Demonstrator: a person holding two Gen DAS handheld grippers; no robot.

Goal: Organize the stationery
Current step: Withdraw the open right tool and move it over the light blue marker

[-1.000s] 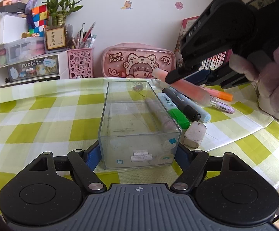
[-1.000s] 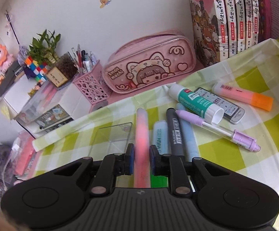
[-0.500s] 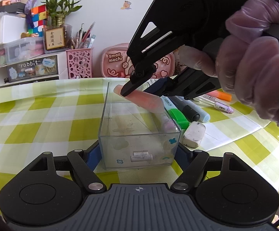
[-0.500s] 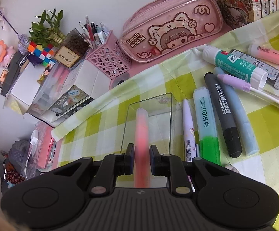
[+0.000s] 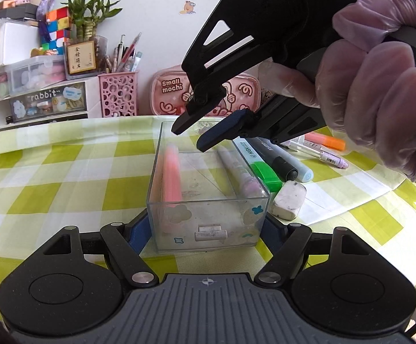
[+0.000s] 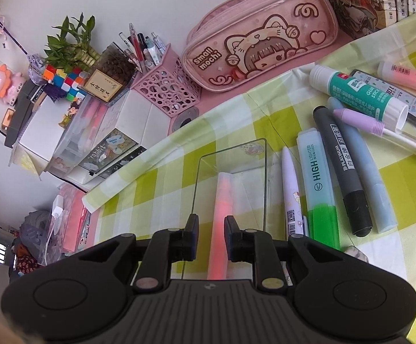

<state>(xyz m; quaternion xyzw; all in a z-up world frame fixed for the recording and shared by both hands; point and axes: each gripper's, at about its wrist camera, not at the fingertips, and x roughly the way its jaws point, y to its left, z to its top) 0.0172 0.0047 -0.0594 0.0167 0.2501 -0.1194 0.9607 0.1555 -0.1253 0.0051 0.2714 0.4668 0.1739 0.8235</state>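
The right claw (image 6: 211, 236), jaws parted, hangs above the clear box (image 5: 208, 200) where the pink highlighter (image 5: 170, 176) lies lengthwise, loose pens just to its right; the left claw (image 5: 208, 229) clamps the box's near end.

A: What do the tongs (image 5: 205, 226) look like?
B: Matte black, ribbed grey body, silver screws, blue pads.
A: And the hand (image 5: 380, 91)?
B: In a thin, translucent pinkish glove.

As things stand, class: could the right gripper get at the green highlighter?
Probably yes. The right gripper is open above the clear box, and the green highlighter lies uncovered just beside it.
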